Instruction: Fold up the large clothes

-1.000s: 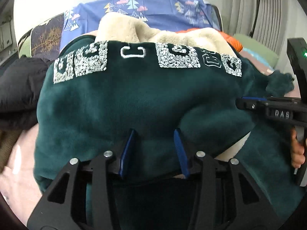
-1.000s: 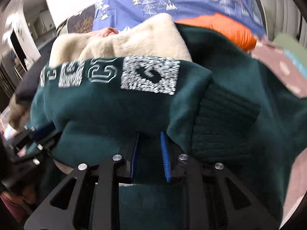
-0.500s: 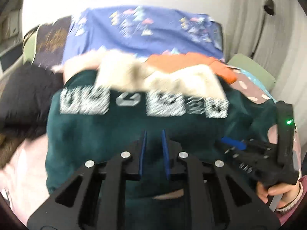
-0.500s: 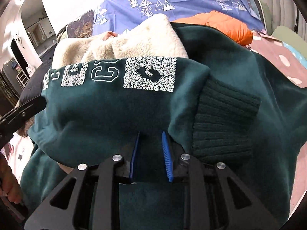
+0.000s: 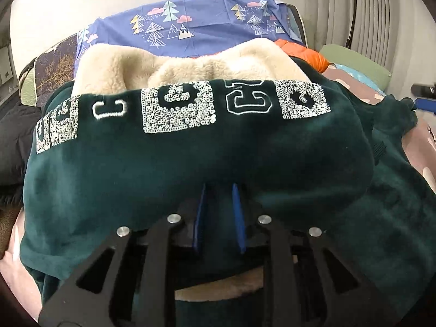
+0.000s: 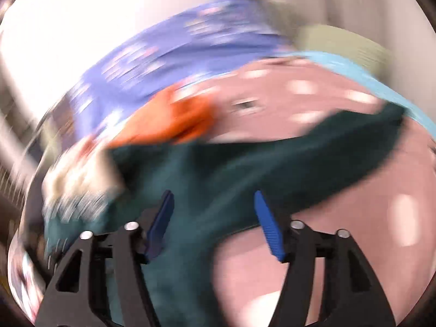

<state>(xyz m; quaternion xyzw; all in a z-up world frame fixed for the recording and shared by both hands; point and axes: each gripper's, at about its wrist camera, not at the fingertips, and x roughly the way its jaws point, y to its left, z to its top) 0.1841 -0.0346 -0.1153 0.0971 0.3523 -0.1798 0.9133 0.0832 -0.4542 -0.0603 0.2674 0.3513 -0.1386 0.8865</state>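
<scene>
A dark green fleece jacket (image 5: 190, 158) with white sequin letter patches and a cream sherpa lining (image 5: 174, 65) lies folded over on the bed. My left gripper (image 5: 218, 188) is shut on the green fabric at the fold's near edge. My right gripper (image 6: 212, 199) is open, its blue pads wide apart over a green sleeve (image 6: 245, 169) that stretches to the right. The right wrist view is heavily blurred by motion. The right gripper's tip (image 5: 423, 91) shows at the far right of the left wrist view.
The bed has a pink spotted sheet (image 6: 327, 218). An orange garment (image 5: 302, 53) and a blue tree-print cloth (image 5: 190, 27) lie behind the jacket. A black garment (image 5: 13, 141) lies at the left. A radiator (image 5: 381, 13) stands at the right.
My right gripper has opened, let go of the jacket and swung right over the sleeve. My left gripper stays shut on the fabric and has dropped closer to the jacket.
</scene>
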